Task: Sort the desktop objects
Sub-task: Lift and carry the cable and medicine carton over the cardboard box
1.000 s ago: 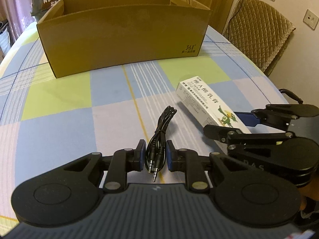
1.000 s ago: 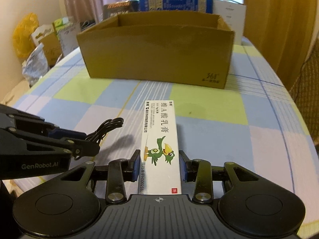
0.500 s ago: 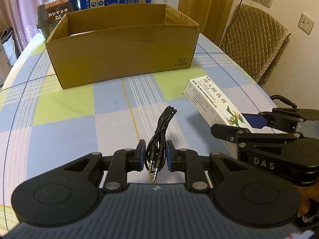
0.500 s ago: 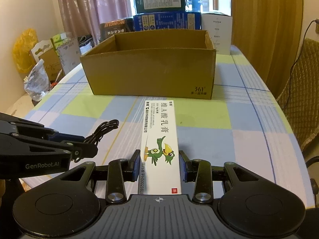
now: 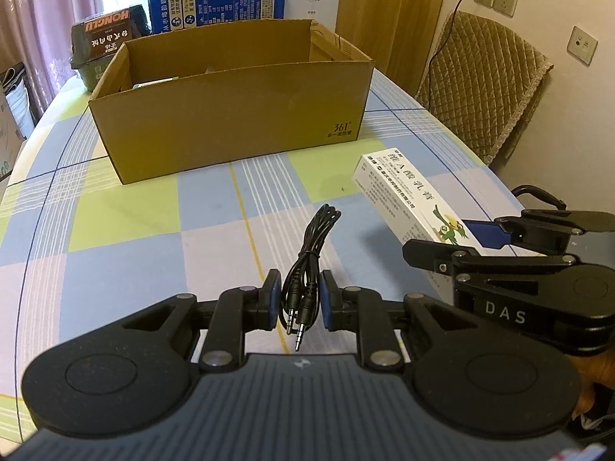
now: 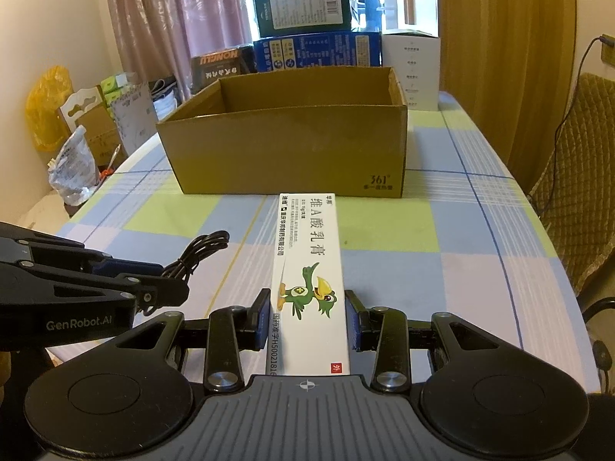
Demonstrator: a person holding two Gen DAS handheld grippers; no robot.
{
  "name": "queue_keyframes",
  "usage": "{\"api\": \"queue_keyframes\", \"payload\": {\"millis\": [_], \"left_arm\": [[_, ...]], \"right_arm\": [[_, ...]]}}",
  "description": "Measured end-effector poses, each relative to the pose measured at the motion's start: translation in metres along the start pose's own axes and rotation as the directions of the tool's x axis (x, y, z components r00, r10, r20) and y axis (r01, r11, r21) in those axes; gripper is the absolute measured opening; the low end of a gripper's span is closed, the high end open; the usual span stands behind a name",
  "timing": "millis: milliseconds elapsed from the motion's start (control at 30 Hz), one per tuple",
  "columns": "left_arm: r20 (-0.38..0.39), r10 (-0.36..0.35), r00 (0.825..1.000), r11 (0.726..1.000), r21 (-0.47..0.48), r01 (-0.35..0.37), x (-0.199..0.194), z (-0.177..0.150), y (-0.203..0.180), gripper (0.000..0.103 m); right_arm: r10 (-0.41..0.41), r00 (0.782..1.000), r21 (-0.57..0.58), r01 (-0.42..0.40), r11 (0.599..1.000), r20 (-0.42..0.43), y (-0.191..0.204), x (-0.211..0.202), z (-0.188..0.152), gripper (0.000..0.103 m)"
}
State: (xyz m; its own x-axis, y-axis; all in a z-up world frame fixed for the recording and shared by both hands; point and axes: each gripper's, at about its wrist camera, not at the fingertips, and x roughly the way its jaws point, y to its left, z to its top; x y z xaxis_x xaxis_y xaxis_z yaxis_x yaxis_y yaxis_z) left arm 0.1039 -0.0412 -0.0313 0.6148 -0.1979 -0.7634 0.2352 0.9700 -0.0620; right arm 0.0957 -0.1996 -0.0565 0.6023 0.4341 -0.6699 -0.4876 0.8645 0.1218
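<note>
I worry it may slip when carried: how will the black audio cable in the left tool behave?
The black audio cable is probably floppy: its bundled loop droops beyond the left tool. It looks light, being thin. Only a few strands sit between the pads, so it might slide out over the cardboard box.

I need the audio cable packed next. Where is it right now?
The audio cable is pinched in the left gripper, lifted above the checked tablecloth, left of the white ointment box and short of the cardboard box.
</note>
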Motion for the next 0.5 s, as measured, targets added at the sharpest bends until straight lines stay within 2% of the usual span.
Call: {"api": "queue_keyframes", "payload": {"millis": [267,500], "left_arm": [[0.020,0.012,1.000,1.000,0.005,-0.012,-0.006,0.013,0.008,0.017],[0.050,0.035,0.998,0.999,-0.004,-0.035,-0.017,0.037,0.023,0.017]], "right_arm": [[-0.015,1.000,0.015,0.015,1.000,0.015,-0.007,-0.004,0.014,0.035],[-0.021,0.998,0.013,0.021,1.000,0.052,-0.010,-0.012,0.046,0.035]]}}
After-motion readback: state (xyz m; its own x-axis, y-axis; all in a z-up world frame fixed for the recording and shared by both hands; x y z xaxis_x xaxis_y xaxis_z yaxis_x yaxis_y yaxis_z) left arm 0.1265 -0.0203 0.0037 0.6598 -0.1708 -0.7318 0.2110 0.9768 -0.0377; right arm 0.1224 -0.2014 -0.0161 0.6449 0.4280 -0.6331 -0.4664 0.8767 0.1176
